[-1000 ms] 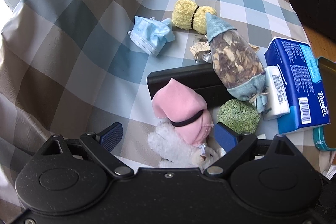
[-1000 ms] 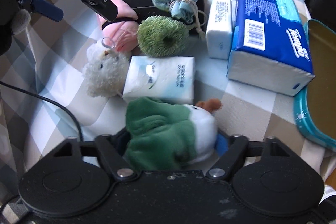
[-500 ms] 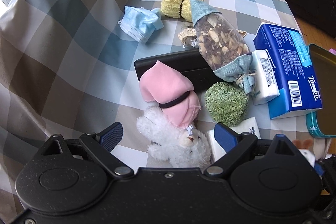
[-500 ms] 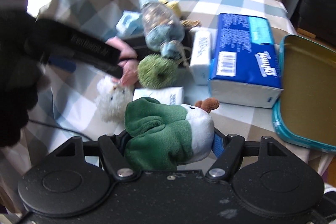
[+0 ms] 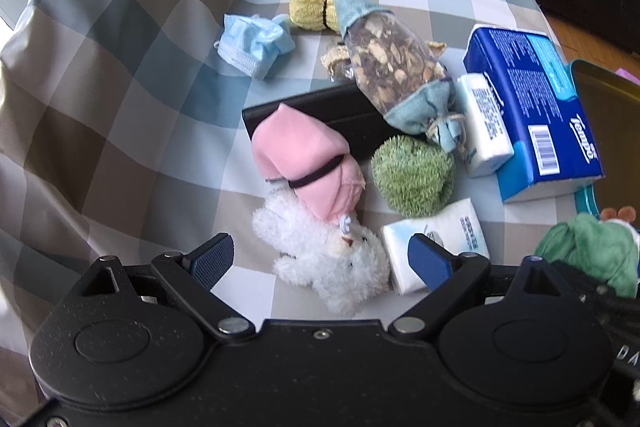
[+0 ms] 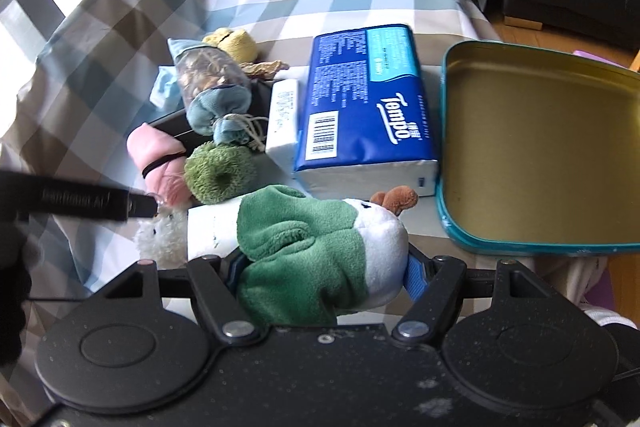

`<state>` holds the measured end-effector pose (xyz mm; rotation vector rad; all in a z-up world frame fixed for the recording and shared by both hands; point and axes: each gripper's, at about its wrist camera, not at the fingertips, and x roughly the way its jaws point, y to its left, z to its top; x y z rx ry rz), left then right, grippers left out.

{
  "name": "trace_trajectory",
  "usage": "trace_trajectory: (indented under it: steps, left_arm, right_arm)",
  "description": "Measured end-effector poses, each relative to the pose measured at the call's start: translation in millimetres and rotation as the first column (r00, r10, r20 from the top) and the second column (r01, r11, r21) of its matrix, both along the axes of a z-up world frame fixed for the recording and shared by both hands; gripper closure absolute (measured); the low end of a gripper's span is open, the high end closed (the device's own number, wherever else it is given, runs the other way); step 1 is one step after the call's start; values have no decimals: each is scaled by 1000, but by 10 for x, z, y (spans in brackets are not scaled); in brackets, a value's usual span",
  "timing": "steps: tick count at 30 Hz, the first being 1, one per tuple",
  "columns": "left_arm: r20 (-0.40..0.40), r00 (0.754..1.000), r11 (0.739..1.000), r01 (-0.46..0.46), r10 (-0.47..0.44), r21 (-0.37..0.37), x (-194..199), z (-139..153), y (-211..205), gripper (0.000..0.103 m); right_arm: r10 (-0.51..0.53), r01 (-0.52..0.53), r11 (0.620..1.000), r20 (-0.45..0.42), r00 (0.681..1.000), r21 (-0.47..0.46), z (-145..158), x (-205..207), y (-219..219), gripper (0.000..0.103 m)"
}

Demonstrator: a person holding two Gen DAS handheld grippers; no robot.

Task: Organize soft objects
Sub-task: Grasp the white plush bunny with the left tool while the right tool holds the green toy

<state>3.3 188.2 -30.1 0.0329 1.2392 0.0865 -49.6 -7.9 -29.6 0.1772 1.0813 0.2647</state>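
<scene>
Left gripper (image 5: 322,259): fingers spread wide, holding nothing, poised over the checked worktop (image 5: 120,75). Between and just ahead of its fingers, a white plush toy (image 5: 324,259): light, fluffy, likely to compress; best taken across the body. Touching the toy's far side, a pink cloth roll (image 5: 308,163) bound by a black band; soft, judged easy to pinch at the banded middle. Beyond the right finger, a small tissue pack (image 5: 438,243), slick wrapper, then a green knitted ball (image 5: 412,177), springy. Open cloth lies left of the left finger; the right side is crowded. Right gripper (image 6: 320,275): fingers closed on a green-and-white plush toy (image 6: 316,251), squashed at its body, seemingly secure. Ahead and to the right of those fingers, an open teal tin (image 6: 532,247), unfilled, its near rim raised; the toy should clear that edge. A blue Tempo tissue pack (image 6: 364,107) sits just beside the tin's left wall, narrowing the approach.
</scene>
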Motion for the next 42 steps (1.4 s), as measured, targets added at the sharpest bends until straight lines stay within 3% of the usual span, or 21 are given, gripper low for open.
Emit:
trace_trajectory:
  steps: [8, 12, 18, 23, 32, 36, 42]
  left_arm:
    - [-59, 998, 994, 5, -11, -105, -90, -148, -188, 12]
    - [-51, 998, 991, -52, 46, -127, -54, -164, -140, 12]
    - [-83, 985, 984, -158, 151, -77, 43, -315, 168, 14]
    - [-118, 974, 974, -203, 192, -96, 50, -453, 343, 14]
    - [-104, 982, 982, -169, 160, -84, 203, -574, 153, 15]
    - [-150, 975, 978, -180, 164, -102, 231, -750, 158, 23]
    - [-131, 979, 978, -170, 154, -121, 159, -680, 259, 38]
  right_arm:
    - [-39, 39, 999, 9, 999, 2, 38, -11, -127, 31]
    - [-60, 60, 998, 5, 998, 6, 32, 3, -184, 31]
    - [-58, 58, 998, 8, 998, 13, 47, -6, -170, 31]
    - [-50, 49, 999, 10, 999, 9, 43, -12, -152, 31]
    - [-50, 50, 999, -1, 999, 3, 12, 9, -152, 31]
    - [-53, 53, 999, -6, 999, 3, -4, 20, -148, 31]
    - [-48, 48, 999, -1, 999, 7, 1, 20, -141, 31]
